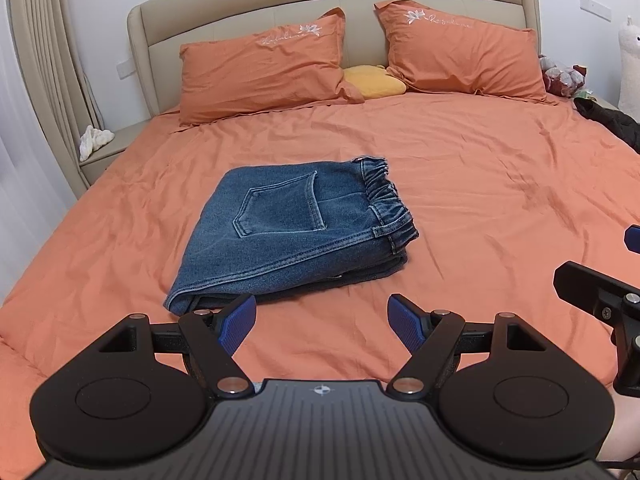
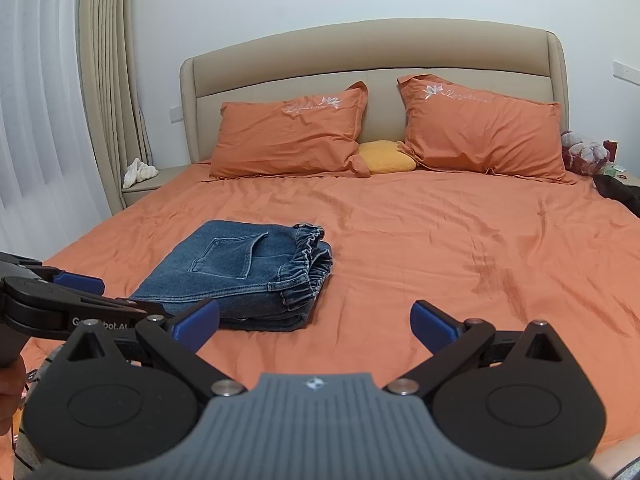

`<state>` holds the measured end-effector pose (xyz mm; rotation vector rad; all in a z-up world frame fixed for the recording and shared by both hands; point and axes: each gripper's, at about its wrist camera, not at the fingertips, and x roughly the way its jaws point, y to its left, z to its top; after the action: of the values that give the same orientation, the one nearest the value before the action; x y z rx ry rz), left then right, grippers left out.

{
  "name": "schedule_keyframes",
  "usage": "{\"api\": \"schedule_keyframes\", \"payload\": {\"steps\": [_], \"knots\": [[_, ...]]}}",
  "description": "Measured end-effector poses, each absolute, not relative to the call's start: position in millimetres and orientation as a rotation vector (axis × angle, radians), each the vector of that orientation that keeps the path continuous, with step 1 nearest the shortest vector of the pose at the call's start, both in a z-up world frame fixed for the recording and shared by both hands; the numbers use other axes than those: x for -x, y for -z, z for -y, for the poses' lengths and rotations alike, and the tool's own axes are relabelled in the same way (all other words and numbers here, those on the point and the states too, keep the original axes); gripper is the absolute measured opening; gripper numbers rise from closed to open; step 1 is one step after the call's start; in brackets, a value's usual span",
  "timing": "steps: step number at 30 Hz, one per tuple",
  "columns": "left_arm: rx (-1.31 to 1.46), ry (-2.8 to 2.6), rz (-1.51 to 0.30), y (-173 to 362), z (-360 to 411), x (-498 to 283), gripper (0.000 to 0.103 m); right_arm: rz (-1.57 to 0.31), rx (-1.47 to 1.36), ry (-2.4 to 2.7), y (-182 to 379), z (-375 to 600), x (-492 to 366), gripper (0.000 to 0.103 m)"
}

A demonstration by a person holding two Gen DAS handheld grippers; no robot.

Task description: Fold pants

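Blue denim pants [image 1: 292, 232] lie folded in a compact stack on the orange bed sheet [image 1: 480, 208], back pocket up and elastic waistband to the right. They also show in the right wrist view [image 2: 244, 276]. My left gripper [image 1: 322, 326] is open and empty, held just in front of the stack's near edge. My right gripper [image 2: 316, 322] is open and empty, in front and to the right of the stack. The right gripper's edge shows at the left wrist view's right side [image 1: 600, 296]. The left gripper shows at the right wrist view's left side [image 2: 60, 300].
Two orange pillows [image 1: 260, 68] [image 1: 460, 52] and a yellow cushion [image 1: 374, 80] lie against the beige headboard [image 1: 320, 4]. A bedside ledge holds a white object [image 1: 94, 142]. Dark clothing [image 1: 612, 120] lies at the bed's right edge. Curtains [image 2: 48, 100] hang on the left.
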<state>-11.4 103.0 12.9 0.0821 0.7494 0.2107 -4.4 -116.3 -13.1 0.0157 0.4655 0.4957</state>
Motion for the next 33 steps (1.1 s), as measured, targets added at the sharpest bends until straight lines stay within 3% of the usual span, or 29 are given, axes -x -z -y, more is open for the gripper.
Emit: {"api": "schedule_keyframes", "payload": {"steps": [33], "knots": [[-0.066, -0.191, -0.677, -31.0, -99.4, 25.2, 0.088, -0.405, -0.026, -0.507, -3.7, 127.6, 25.5, 0.098]]}}
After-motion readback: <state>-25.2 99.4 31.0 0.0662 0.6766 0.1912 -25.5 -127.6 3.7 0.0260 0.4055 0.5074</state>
